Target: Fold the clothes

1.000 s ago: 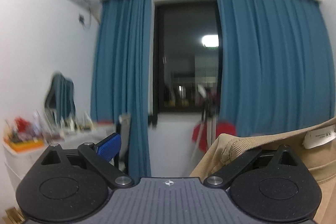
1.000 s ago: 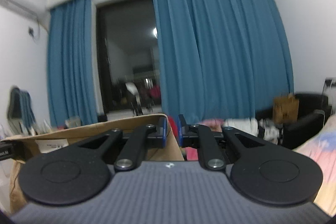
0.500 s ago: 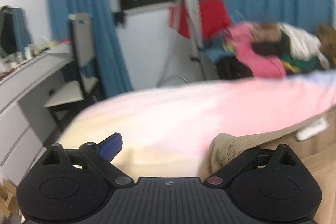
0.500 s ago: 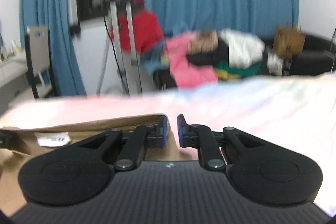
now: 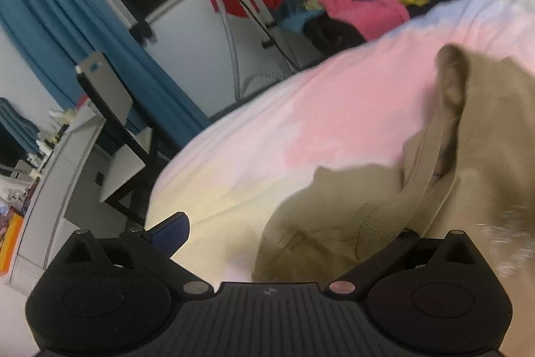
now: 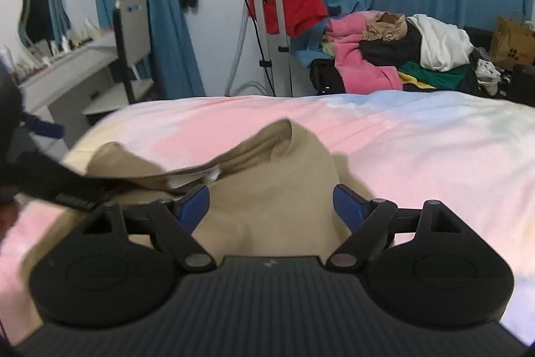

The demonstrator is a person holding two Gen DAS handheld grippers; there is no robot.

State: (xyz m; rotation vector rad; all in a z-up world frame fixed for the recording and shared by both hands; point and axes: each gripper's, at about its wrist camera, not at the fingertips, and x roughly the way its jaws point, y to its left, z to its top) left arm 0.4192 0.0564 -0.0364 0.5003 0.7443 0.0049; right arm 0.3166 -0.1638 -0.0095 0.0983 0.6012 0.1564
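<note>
Early stage, by my read: the tan cotton garment with a ribbed collar (image 6: 267, 189) is down on the pink, yellow and pale-blue bedsheet (image 6: 418, 149) but not spread flat, and no fold is visible. Flattening plus all folds still to do.

Right gripper (image 6: 271, 206): jaws spread wide, blue pads on either side of the cloth in the lower centre of the right view, pinching nothing.

Left gripper (image 5: 287, 231): one blue pad visible at lower left of its view, the other side buried under the collar fabric. Jaws look spread; cannot tell whether that hidden finger touches the cloth.

Garment (image 5: 451, 173): sits lower right in the left view, lower centre in the right view, near the bed's front edge. Bunched, collar edge standing up in a ridge, white label (image 6: 200, 178) showing inside the neck opening. Soft, limp fabric; left view is motion-blurred, so fine creases are unreadable.

Unsorted mixed-colour clothes pile (image 6: 401, 62) sits behind the bed, upper right.
</note>
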